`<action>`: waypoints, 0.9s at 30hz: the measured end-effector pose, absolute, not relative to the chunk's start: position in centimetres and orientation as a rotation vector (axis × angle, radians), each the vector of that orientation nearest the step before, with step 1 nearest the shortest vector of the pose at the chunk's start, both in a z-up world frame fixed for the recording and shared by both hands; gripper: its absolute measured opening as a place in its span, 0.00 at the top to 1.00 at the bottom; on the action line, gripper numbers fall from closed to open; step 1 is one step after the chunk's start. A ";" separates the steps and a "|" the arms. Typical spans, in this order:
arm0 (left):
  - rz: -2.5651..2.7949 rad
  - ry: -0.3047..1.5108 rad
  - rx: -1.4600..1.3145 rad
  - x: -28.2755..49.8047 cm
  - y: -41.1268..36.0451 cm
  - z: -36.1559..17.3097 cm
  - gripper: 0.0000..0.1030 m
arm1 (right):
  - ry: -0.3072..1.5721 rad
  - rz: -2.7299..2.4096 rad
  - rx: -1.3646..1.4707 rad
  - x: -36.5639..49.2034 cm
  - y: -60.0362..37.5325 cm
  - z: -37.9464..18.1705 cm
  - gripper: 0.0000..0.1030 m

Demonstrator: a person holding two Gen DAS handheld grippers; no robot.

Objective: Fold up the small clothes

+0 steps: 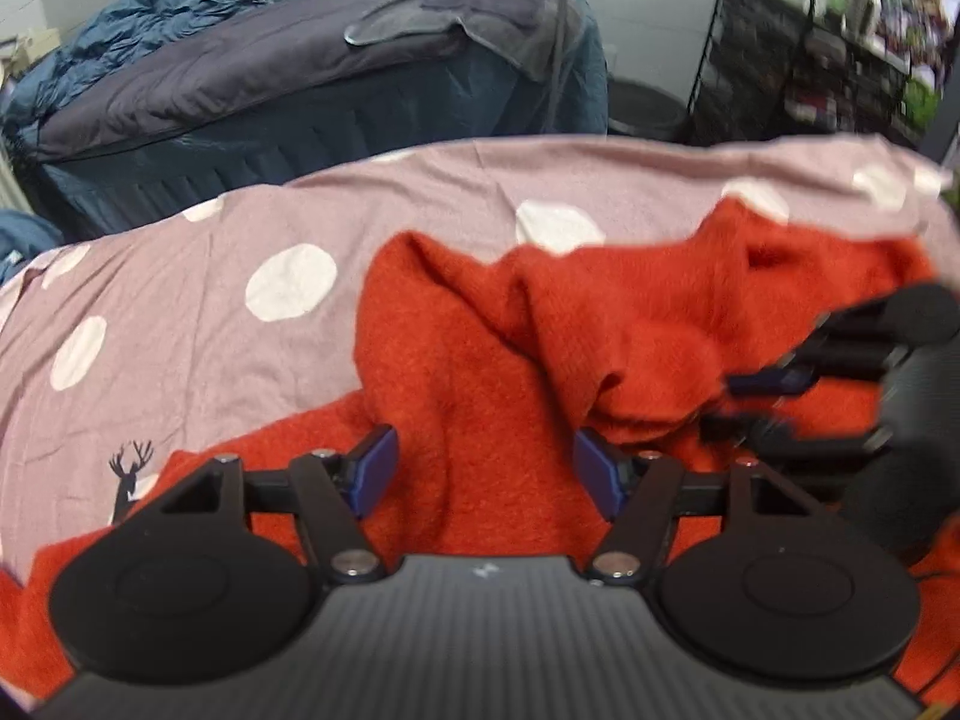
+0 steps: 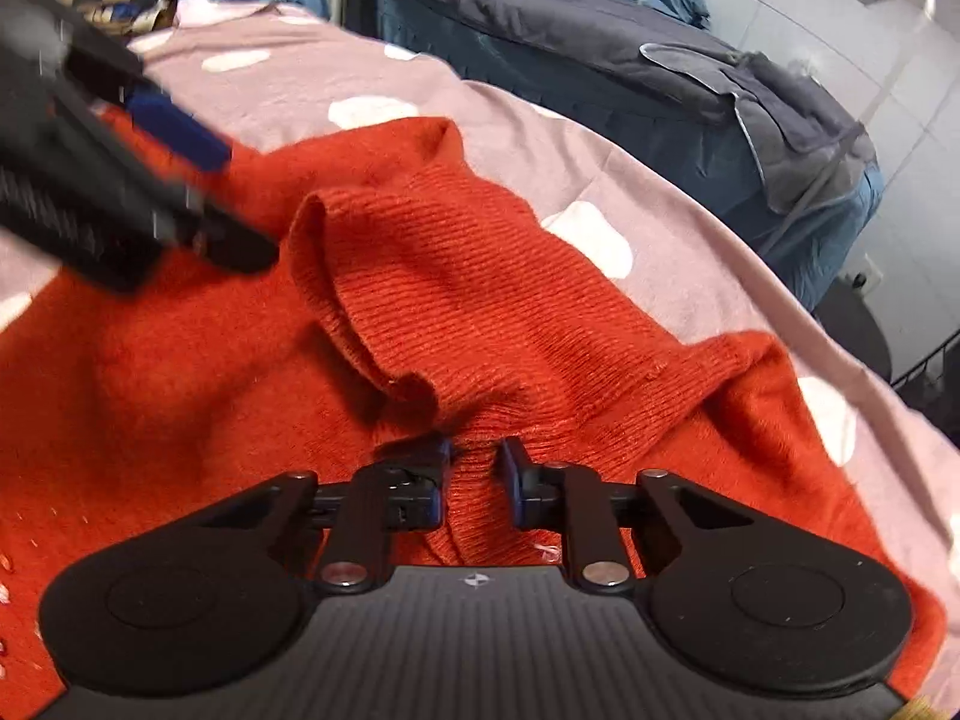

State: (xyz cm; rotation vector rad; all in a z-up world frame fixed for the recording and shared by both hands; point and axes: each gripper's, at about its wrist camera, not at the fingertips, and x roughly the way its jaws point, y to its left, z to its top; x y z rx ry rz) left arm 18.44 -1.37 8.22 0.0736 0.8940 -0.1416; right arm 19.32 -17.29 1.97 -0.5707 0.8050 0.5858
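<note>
on spotted pink sheet (image 1: 180,324): red sweater (image 1: 468,372) bunched. right gripper (image 2: 474,468) narrow, pinching ribbed fold, nearer. left gripper (image 1: 483,468) wide, empty, sweater ahead.

No legible text, label, brand or number on any surface in either wrist view.

We count one red sweater (image 2: 540,312) on one pink dotted sheet (image 1: 180,276). We also see two grippers: the left gripper (image 1: 486,471) and the right gripper (image 2: 474,480).
</note>
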 end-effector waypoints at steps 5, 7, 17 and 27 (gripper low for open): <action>-0.190 0.898 0.107 18.2 -3.2 8.2 0.42 | 0.768 0.574 -0.633 18.7 -17.0 1.7 0.88; -0.209 0.909 0.105 18.6 -3.8 7.5 0.53 | 0.801 0.542 -0.532 19.3 -18.1 2.3 0.89; -0.187 0.931 0.075 19.8 -4.9 5.9 0.59 | 0.810 0.381 -0.175 19.8 -24.6 5.8 0.90; -0.203 0.955 0.117 20.1 -5.5 4.6 0.58 | 0.859 0.330 0.037 21.7 -26.5 5.9 0.90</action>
